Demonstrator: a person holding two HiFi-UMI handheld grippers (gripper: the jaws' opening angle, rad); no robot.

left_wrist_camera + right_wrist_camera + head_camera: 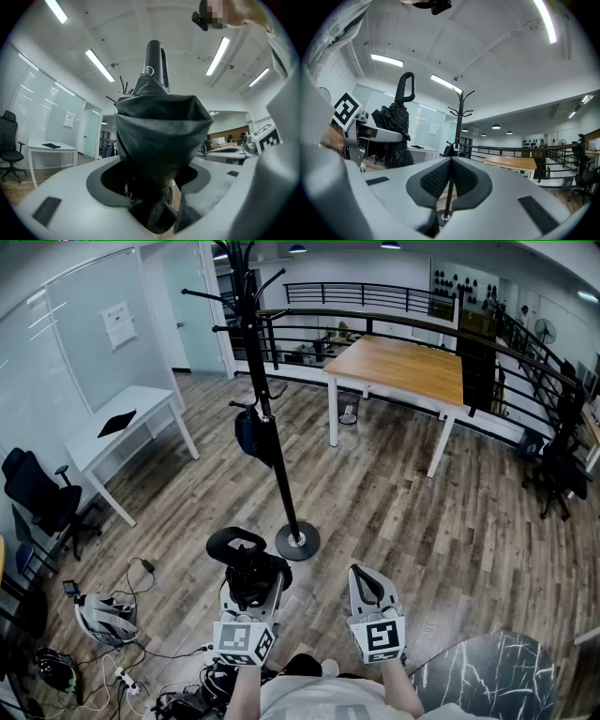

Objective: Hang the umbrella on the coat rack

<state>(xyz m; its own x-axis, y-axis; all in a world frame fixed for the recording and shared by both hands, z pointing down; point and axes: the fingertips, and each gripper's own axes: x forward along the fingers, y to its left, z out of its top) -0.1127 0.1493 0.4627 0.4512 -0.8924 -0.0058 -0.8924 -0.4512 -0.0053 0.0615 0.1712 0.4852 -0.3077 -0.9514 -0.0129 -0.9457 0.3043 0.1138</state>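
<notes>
- The coat rack's [267, 390] top is cut off by the head view's upper edge.
- The umbrella's [161, 131] lower end is hidden inside the left claw [152, 180].
- The dark marbled table [487, 671] runs off the bottom edge.

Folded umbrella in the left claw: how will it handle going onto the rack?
The umbrella fabric bunches loosely where the left claw grips it, so it may squash and shift. The rigid loop handle stands upright above, likely stiff enough to hook a coat rack peg.
</notes>
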